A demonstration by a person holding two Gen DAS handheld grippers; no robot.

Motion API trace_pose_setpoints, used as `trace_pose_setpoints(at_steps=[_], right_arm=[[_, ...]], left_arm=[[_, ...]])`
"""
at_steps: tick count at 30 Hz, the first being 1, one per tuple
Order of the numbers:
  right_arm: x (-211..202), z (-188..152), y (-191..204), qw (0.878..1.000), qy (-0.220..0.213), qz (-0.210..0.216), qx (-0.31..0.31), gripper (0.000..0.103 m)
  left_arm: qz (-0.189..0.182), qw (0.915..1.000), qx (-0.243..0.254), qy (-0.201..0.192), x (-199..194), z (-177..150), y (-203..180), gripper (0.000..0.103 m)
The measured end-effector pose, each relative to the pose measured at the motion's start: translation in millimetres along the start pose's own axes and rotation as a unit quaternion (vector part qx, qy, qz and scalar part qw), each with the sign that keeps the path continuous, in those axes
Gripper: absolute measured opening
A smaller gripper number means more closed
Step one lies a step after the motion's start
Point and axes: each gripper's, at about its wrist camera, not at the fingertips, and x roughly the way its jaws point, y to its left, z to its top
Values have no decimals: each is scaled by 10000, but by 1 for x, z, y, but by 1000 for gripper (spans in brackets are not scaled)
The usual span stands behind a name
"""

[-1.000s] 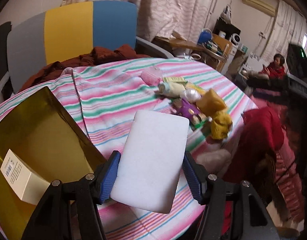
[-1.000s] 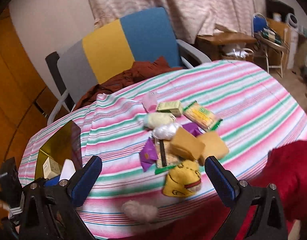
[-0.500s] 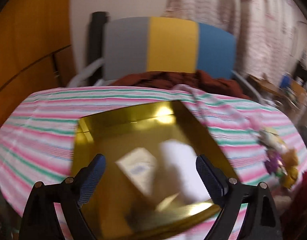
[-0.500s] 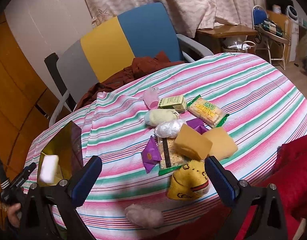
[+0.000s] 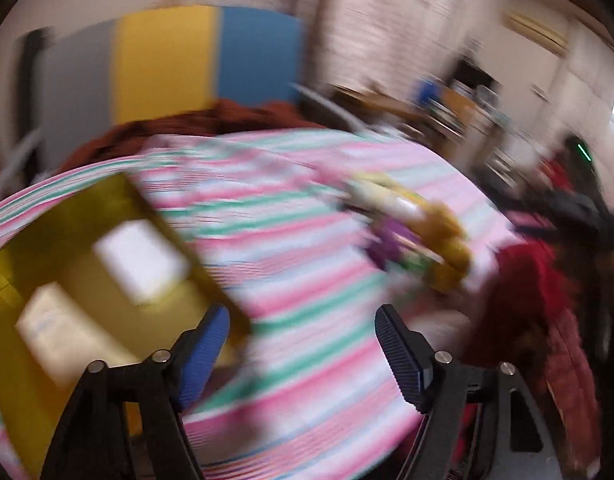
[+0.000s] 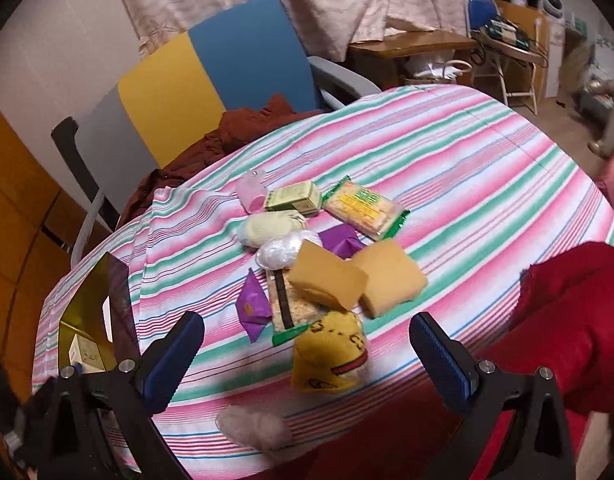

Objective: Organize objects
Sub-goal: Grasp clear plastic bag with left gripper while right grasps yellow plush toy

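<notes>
A gold box [image 5: 87,264] sits at the left of the striped table; in the blurred left wrist view a white block [image 5: 141,258] and a cream carton [image 5: 63,332] lie inside it. My left gripper [image 5: 303,352] is open and empty beside the box's right wall. My right gripper [image 6: 307,356] is open over the table's near edge, above a yellow pouch [image 6: 331,354]. A pile lies beyond: two tan sponges [image 6: 327,280], purple packets [image 6: 253,306], a cracker pack [image 6: 363,206], a green carton [image 6: 293,198]. The gold box [image 6: 87,312] shows at far left.
A chair [image 6: 211,76] with grey, yellow and blue panels stands behind the table with a brown cloth [image 6: 243,124] on it. A red sleeve [image 6: 567,320] lies at the right edge. A pinkish fluffy thing [image 6: 255,426] rests at the near edge.
The left gripper let go of the white block into the gold box, opened, then swung right toward the pile. The right gripper stayed open and shifted slightly.
</notes>
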Motion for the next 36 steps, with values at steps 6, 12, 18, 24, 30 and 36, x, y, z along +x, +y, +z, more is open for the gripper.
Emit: trace_pose_setpoints(at_steps=[6, 12, 18, 24, 30, 36], right_arm=[[-1, -1, -5, 10000, 5, 58, 58, 103], [7, 1, -4, 9997, 145, 172, 15, 103], [28, 8, -3, 9986, 522, 117, -54, 103], [63, 12, -2, 9911, 1311, -134, -206, 91], [100, 3, 3, 9755, 2076, -459, -562, 72], [113, -5, 5, 9676, 2276, -734, -805, 46]], left_arm=[[-846, 9921, 677, 628, 50, -3, -70, 73], [-1241, 9839, 652, 1111, 96, -4, -102, 74], [-1225, 9800, 756, 1377, 131, -10, -118, 63], [-1226, 9829, 860, 1072, 119, -13, -111, 46], [-1249, 9850, 836, 854, 100, -14, -98, 44], [-1217, 9877, 714, 680, 80, -13, -81, 45]])
